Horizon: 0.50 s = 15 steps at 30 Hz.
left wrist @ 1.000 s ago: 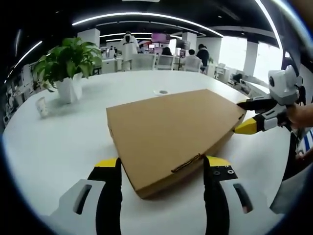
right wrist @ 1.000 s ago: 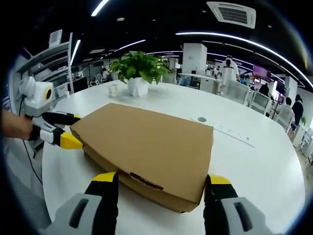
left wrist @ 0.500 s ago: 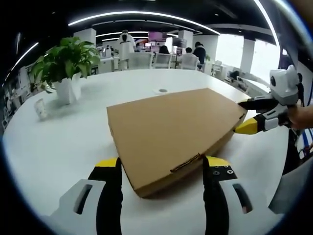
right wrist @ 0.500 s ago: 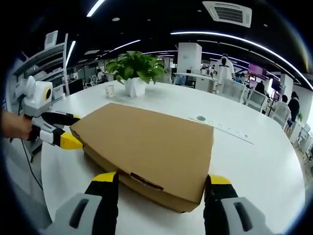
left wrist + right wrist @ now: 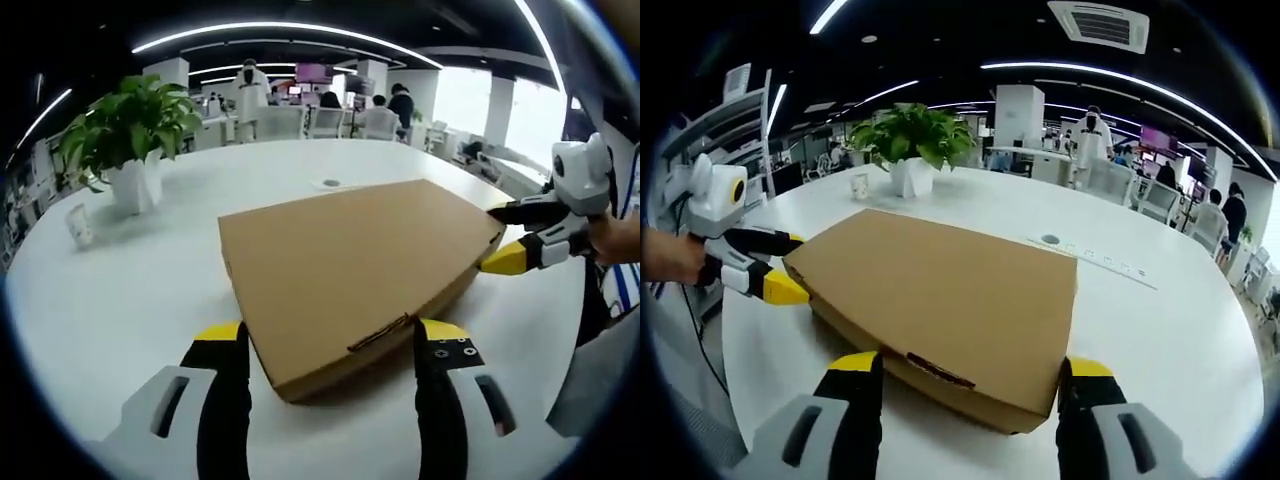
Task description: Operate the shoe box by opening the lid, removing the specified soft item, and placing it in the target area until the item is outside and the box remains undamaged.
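Observation:
A flat brown cardboard shoe box lies on the white table with its lid down. My left gripper is open, and its yellow-tipped jaws straddle the box's near corner. In the same view my right gripper, held by a hand, is open at the box's far right corner. In the right gripper view the box lies lengthwise ahead, and my right gripper is open with its jaws on either side of the near end. The left gripper stands open at the box's left corner. The box's contents are hidden.
A potted green plant and a small paper cup stand on the far side of the table. A round grommet and a socket strip sit in the tabletop. People and desks are in the background.
Both views have drifted slightly. The box and both grippers keep their places.

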Each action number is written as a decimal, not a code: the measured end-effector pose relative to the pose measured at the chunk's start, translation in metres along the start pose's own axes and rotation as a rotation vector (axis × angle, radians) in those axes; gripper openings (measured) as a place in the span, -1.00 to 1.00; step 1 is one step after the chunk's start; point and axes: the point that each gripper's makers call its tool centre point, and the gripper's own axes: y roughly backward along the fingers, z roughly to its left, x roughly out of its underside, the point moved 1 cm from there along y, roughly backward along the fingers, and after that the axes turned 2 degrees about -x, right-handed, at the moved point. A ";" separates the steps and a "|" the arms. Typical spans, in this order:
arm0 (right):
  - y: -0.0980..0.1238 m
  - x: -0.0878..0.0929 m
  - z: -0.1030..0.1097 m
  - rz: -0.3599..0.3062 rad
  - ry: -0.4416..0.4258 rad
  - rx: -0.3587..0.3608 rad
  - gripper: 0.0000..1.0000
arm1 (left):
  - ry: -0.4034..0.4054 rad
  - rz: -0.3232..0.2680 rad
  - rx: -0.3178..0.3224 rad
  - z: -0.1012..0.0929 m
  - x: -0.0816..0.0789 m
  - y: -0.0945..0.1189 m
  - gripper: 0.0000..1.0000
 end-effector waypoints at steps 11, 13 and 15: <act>0.000 0.000 0.014 -0.003 -0.017 0.027 0.38 | -0.016 0.011 0.027 0.010 0.003 0.005 0.30; 0.000 -0.001 0.016 0.003 -0.020 0.031 0.37 | -0.018 0.013 0.032 0.012 0.003 0.006 0.30; 0.000 -0.001 0.020 0.009 -0.022 0.037 0.37 | -0.020 0.014 0.036 0.014 0.004 0.007 0.30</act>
